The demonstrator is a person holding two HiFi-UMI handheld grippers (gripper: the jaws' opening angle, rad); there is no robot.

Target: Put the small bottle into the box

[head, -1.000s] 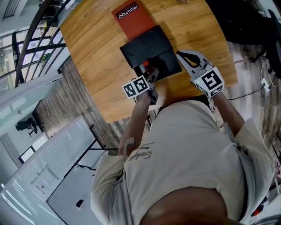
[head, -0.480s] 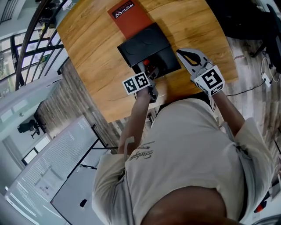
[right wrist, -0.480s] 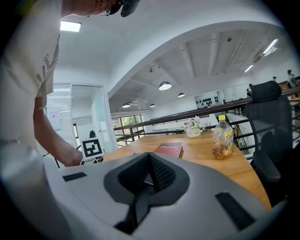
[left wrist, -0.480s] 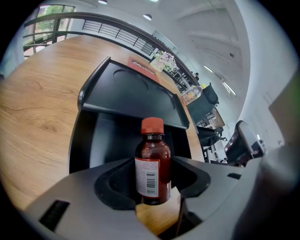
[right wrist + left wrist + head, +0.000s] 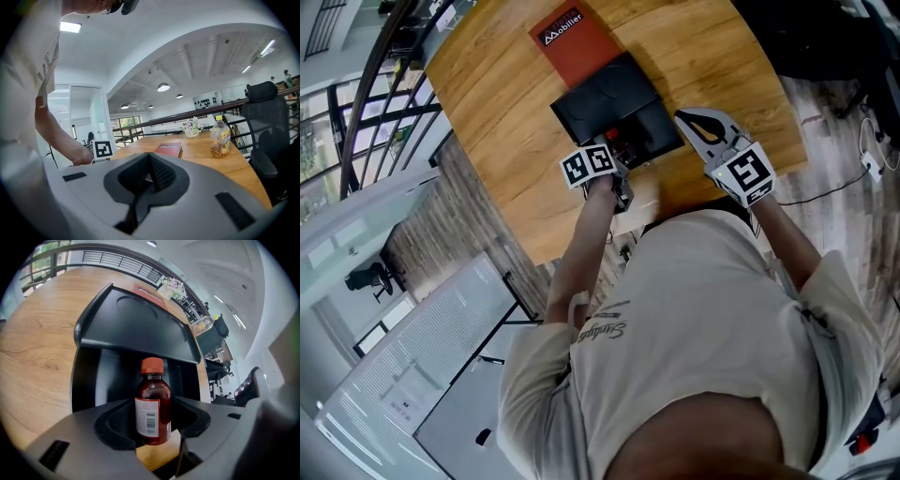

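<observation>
Left gripper (image 5: 619,159) clamps small bottle (image 5: 153,404) upright for a straight drop into open box (image 5: 101,376), seemingly at its near edge. Right gripper (image 5: 148,174) closed, empty, held clear

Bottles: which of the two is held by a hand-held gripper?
The small red-capped brown bottle, in the left hand-held gripper; the yellow-capped bottle stands on the table.

Left hand-held gripper (image 5: 622,155) at black box (image 5: 609,98)

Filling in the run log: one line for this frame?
left gripper: shut on small bottle | bottle: upright, at open box | right gripper: shut, empty
</observation>
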